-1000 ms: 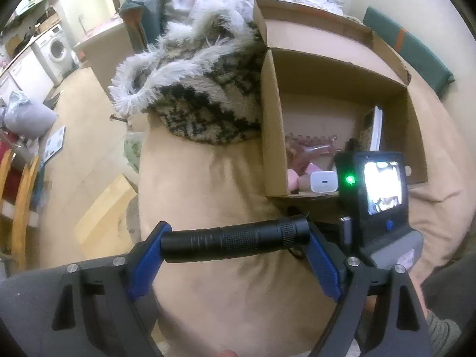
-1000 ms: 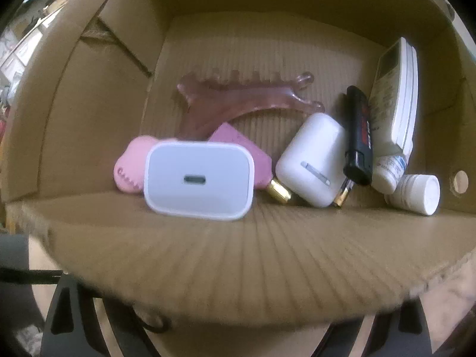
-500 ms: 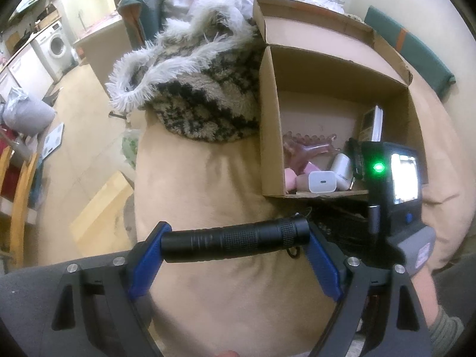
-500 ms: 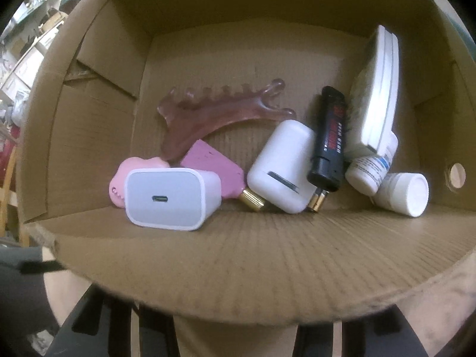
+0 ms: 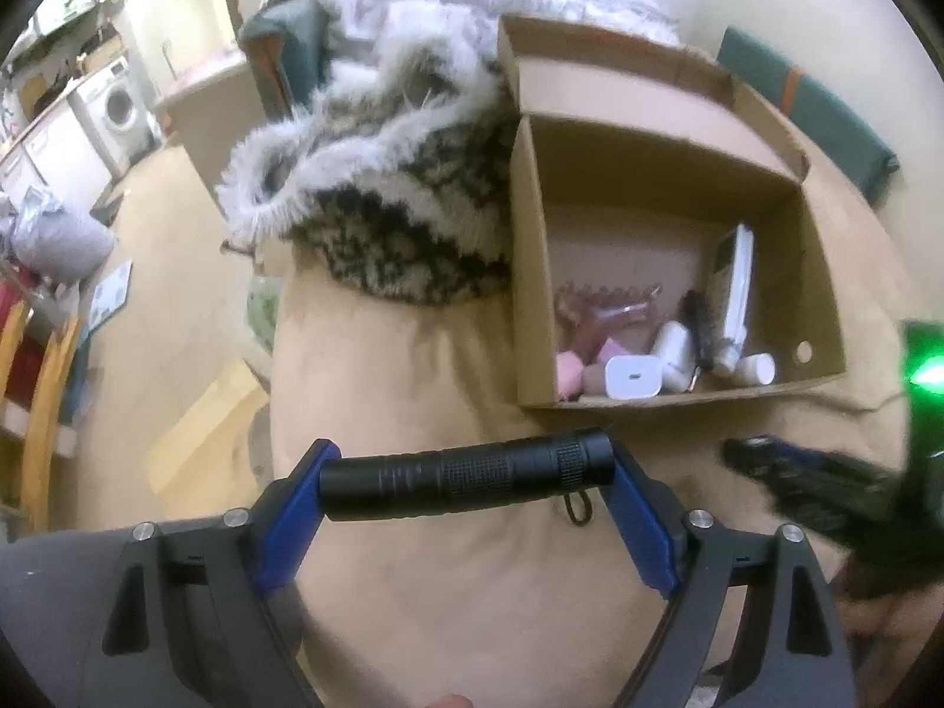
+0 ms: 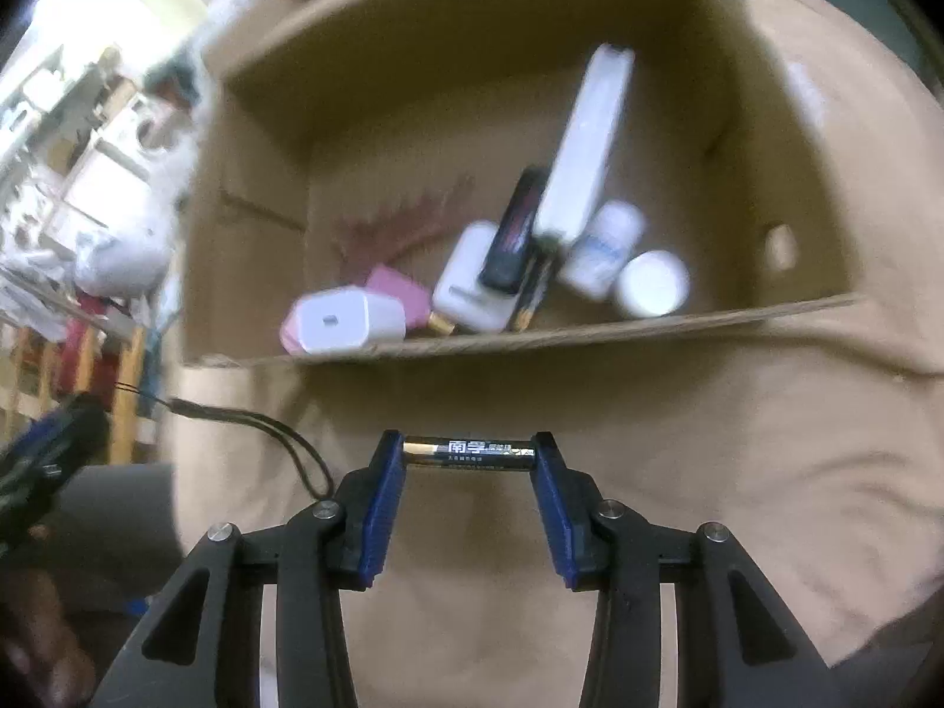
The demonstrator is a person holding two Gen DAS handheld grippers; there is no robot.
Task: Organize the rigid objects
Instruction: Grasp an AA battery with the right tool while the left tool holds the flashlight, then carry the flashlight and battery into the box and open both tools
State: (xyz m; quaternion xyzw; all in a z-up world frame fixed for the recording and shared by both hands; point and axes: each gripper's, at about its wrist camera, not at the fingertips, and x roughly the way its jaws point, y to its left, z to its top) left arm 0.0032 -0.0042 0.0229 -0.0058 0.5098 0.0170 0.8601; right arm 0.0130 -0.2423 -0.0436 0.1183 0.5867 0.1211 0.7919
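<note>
Pinching a black flashlight (image 5: 466,475) end to end with the left gripper (image 5: 469,469), jaws spread wide by its length, held it over the tan cover (image 5: 413,366), near of the cardboard box (image 5: 531,271) and clear of its near wall. Clamped a battery (image 6: 469,454) lengthwise between the blue pads of the right gripper (image 6: 469,451), the jaws having just closed on it, and kept it above the cover, near of the same wall. Judged at risk: a slip of either cylinder, gripped only at its end faces and so liable to pivot or spring out under a tilt or a slackened squeeze. Judged likewise: a snag of the dangling cord (image 6: 283,436), probably the flashlight's lanyard, on the box edge, and a knock against the leaning remote (image 6: 584,141) or the white charger (image 6: 348,321) on lowering into the crowded near side of the box. Showed in the left wrist view alone the fleecy blanket (image 5: 401,224) left of the box, the washing machine (image 5: 121,106) far left and the whole box outline; rendered the right gripper there only as a dark blur at the right, its grip unreadable. Showed in the right wrist view alone the battery with its printed label and the box contents close up; gave no sight of the flashlight body.
</note>
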